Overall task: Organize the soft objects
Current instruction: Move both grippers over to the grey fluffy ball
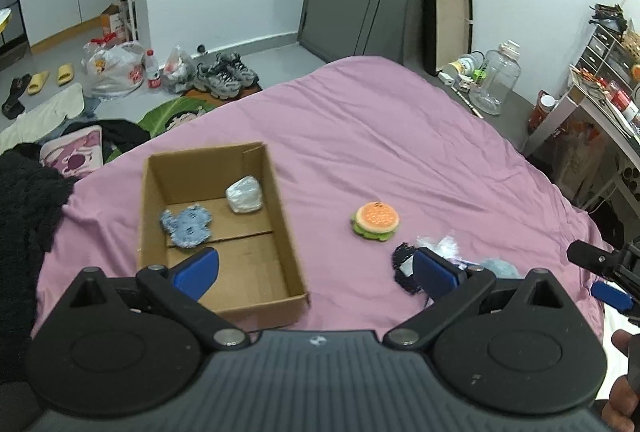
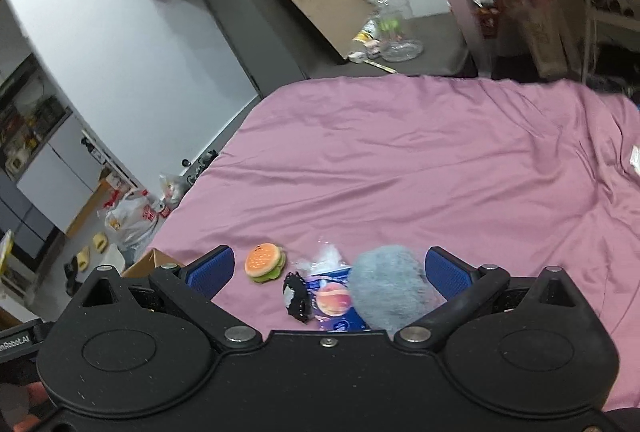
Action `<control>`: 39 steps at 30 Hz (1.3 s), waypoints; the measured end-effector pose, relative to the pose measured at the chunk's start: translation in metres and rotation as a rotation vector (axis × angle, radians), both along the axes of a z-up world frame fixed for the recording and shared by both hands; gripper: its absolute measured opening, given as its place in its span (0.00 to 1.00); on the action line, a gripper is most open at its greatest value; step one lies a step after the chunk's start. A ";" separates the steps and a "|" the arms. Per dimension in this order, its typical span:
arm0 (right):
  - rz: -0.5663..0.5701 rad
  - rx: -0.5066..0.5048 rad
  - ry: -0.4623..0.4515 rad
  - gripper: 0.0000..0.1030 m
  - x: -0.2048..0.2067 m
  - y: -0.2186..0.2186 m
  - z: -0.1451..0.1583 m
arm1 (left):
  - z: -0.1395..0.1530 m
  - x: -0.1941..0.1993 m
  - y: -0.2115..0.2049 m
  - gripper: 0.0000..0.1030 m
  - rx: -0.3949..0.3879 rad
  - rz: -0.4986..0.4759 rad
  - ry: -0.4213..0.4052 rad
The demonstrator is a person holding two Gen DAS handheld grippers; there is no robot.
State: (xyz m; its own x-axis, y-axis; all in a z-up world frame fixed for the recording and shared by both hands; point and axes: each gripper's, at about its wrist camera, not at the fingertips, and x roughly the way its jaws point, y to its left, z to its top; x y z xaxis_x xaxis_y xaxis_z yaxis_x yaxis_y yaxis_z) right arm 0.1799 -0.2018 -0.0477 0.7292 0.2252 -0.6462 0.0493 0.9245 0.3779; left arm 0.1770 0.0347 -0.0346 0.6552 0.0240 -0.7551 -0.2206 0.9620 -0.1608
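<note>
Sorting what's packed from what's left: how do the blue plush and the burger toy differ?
The flat blue fuzzy plush lies inside the cardboard box; the round orange-and-green burger toy sits thicker, out on the pink bedsheet. Both are small and untouched by either claw.

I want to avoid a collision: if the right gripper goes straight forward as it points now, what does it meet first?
Probably the grey fluffy toy and the plastic packet, both between the right gripper's open fingers. Depth is unclear; it might pass above them.
</note>
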 end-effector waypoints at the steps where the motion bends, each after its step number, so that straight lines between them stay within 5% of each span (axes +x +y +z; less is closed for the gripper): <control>1: -0.001 0.013 0.005 1.00 0.000 -0.005 -0.002 | 0.000 0.001 -0.005 0.99 0.009 0.001 -0.005; 15: -0.015 0.102 0.085 0.98 0.016 -0.038 -0.045 | -0.027 0.028 -0.066 0.96 -0.005 -0.052 0.014; 29: -0.023 0.187 0.161 0.93 0.034 -0.056 -0.078 | -0.070 0.058 -0.106 0.81 -0.017 -0.085 0.090; 39: -0.050 0.288 0.202 0.77 0.044 -0.074 -0.099 | -0.094 0.073 -0.138 0.71 -0.090 -0.141 0.112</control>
